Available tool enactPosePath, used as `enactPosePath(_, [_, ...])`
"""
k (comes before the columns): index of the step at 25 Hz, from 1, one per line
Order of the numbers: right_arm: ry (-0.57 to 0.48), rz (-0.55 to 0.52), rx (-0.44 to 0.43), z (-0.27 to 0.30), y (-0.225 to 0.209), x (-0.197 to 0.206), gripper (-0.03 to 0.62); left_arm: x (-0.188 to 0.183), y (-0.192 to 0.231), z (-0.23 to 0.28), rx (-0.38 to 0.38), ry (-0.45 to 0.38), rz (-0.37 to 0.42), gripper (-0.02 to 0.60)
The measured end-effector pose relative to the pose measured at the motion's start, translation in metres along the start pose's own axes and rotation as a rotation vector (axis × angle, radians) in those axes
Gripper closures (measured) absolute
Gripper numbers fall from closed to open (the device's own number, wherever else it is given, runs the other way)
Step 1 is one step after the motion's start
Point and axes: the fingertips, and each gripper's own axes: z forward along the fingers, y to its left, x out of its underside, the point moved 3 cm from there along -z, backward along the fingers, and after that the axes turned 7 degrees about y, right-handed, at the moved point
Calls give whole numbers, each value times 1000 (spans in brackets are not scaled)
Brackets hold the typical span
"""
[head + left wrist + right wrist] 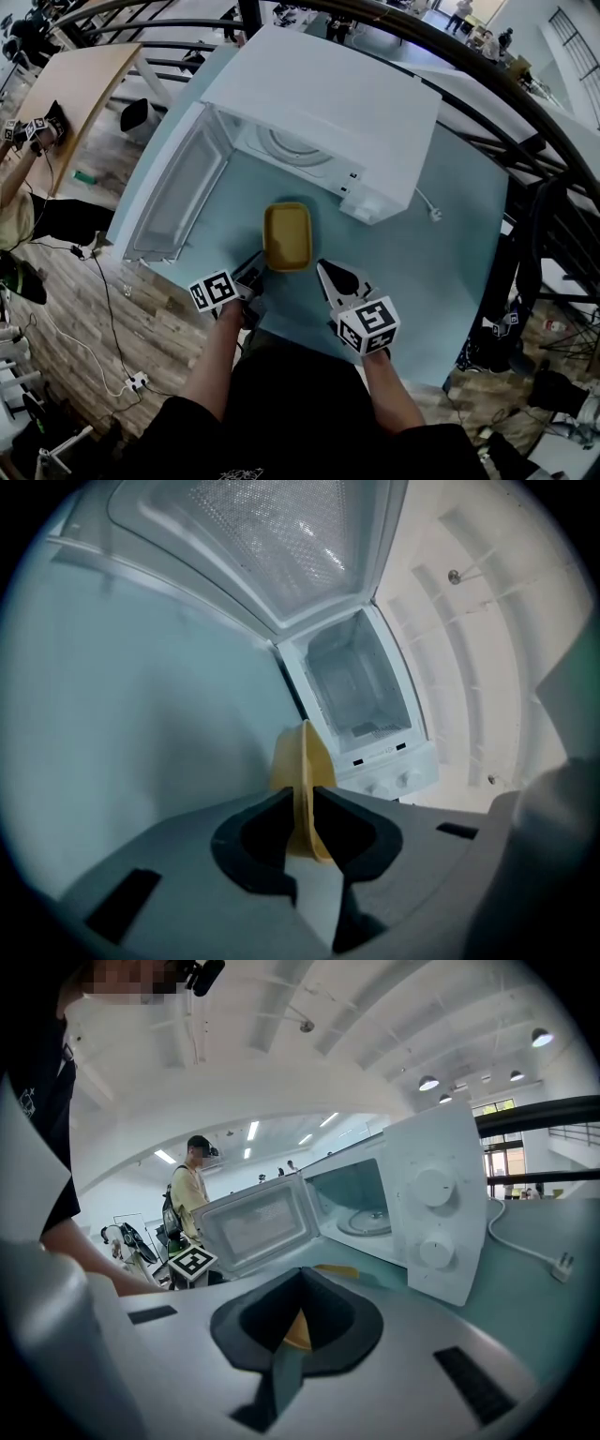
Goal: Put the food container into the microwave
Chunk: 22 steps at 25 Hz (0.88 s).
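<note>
The yellow food container [287,234] sits on the teal table [441,262] just in front of the white microwave [328,103]. The microwave door [178,192] is swung wide open to the left, and the glass turntable shows inside. My left gripper [258,262] is at the container's near left corner. In the left gripper view, the left gripper [302,803] is shut on the thin rim of the container [305,761], with the microwave [361,682] beyond. My right gripper [322,267] is by the near right corner. The right gripper [300,1274] is shut, tips together, with the container [337,1270] just past them.
The microwave's cord and plug [433,214] lie on the table to its right. The control panel with two knobs [431,1204] faces me at the right. A wooden table [75,84] stands at the far left, and a person [192,1185] stands beyond the door. Dark railings curve behind the table.
</note>
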Motion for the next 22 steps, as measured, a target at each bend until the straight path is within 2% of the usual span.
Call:
enactPosePath(13, [4, 0, -6, 0, -6, -1, 589, -3, -1, 0, -2, -24, -24, 546])
enactPosePath(22, [-7, -7, -28, 2, -5, -8, 589, -13, -15, 1, -14, -38, 25, 552])
